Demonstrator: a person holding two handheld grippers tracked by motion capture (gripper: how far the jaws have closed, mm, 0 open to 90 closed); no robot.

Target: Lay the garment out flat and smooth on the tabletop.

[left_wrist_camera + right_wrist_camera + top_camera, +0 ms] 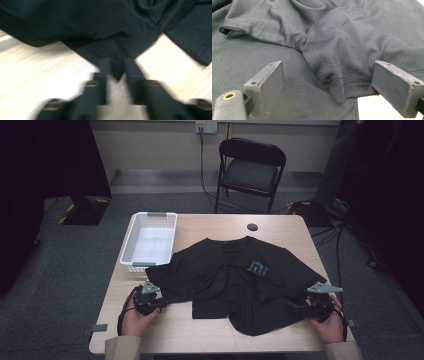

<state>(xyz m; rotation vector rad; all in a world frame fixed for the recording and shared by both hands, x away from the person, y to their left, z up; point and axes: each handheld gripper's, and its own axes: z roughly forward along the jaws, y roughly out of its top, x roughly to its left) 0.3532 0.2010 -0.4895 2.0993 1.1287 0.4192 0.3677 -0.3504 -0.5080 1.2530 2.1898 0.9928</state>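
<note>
A black T-shirt with a grey square logo lies crumpled across the wooden table, its lower part folded up over itself. My left gripper is at the shirt's near left corner. In the left gripper view its jaws stand close together with a point of the black fabric pinched between them. My right gripper rests at the shirt's near right edge. In the right gripper view its jaws stand wide apart, with a folded hem of the shirt lying loose between them.
A white plastic basket stands at the table's left edge, touching the shirt's left sleeve. A small black round disc sits near the far edge. A black folding chair stands beyond the table. Bare wood runs along the near edge.
</note>
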